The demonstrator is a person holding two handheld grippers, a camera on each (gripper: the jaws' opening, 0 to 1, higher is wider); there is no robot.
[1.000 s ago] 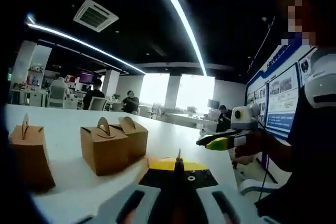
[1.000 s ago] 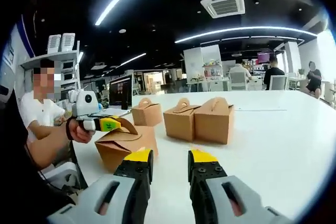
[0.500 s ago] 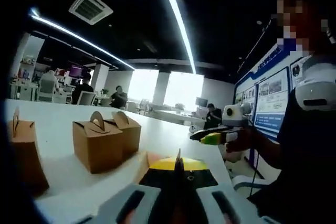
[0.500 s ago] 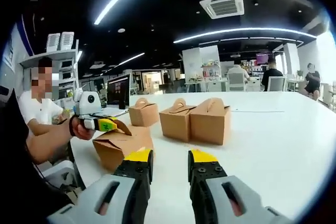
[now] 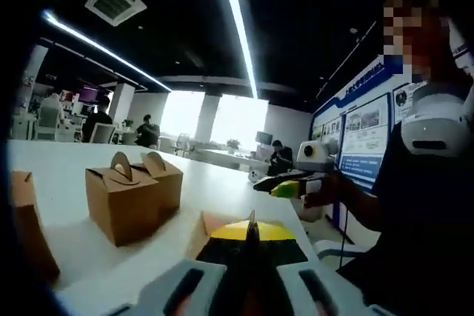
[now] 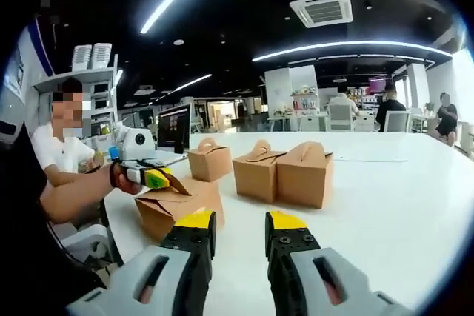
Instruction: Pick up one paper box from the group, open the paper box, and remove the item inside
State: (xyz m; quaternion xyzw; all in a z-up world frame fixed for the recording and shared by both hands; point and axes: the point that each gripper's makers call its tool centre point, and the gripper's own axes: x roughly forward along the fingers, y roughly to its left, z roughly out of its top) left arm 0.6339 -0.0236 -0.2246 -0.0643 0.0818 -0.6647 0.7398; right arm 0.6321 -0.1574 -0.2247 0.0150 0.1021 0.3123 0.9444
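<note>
In the right gripper view several brown paper boxes stand on the white table (image 6: 392, 197): a small one (image 6: 209, 160) at the back, then two side by side (image 6: 258, 175) (image 6: 305, 175). Nearer, one box (image 6: 174, 206) sits in front of my left gripper (image 6: 157, 178), which is shut on its raised top flap. My right gripper (image 6: 241, 223) hangs open over the table, just right of that box and apart from it. In the left gripper view my left gripper (image 5: 252, 226) pinches a thin brown flap edge (image 5: 252, 216), and the right gripper (image 5: 285, 184) floats beyond it.
Two boxes (image 5: 122, 201) (image 5: 164, 179) stand to the left in the left gripper view, and another (image 5: 26, 220) at the far left edge. A seated person (image 6: 67, 146) and a monitor (image 6: 172, 129) are beyond the table's near end. Poster boards (image 5: 363, 138) line the wall.
Both cameras have shifted a little. The left gripper, still shut on the flap, sits slightly further right in the right gripper view. The boxes have not moved.
</note>
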